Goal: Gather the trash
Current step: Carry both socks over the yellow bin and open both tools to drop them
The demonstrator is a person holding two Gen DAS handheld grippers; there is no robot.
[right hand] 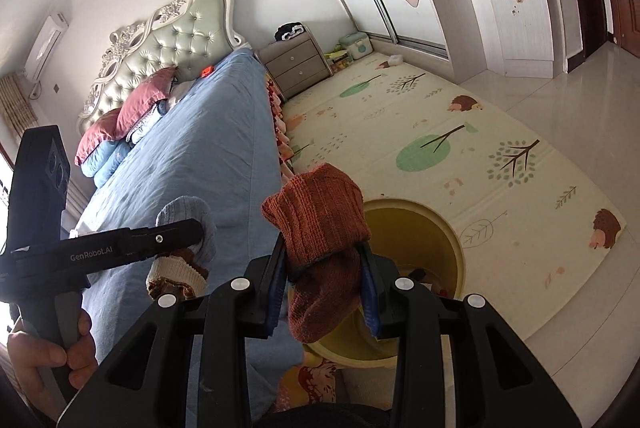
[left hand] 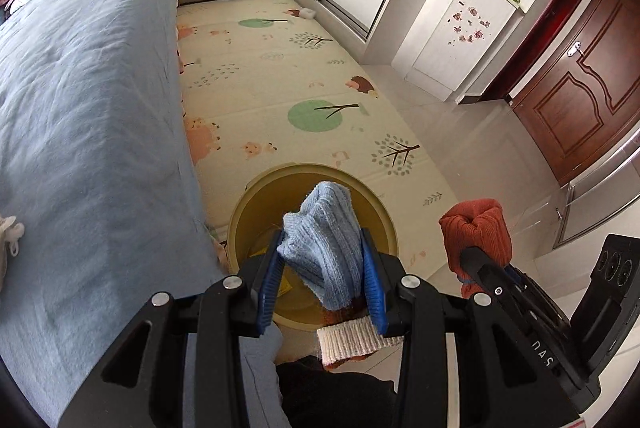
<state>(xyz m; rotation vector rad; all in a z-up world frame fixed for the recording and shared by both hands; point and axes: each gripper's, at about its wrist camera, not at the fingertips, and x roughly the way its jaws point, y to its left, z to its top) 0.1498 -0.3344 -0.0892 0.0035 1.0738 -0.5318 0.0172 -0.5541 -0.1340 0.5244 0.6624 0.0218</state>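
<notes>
Two socks held over yellow bin beside bed.
Left gripper [left hand: 324, 268] clamps blue sock [left hand: 326, 242]; right gripper [right hand: 324, 280] clamps rust sock [right hand: 320, 228]. Yellow bin [left hand: 240, 224] stands just beside the bed edge [left hand: 188, 132]; play mat [left hand: 280, 76] stretches beyond.

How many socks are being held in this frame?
2. A blue sock is clamped in the left gripper above the yellow bin; an orange sock is clamped in the right gripper. More may lie hidden in the bin.
</notes>
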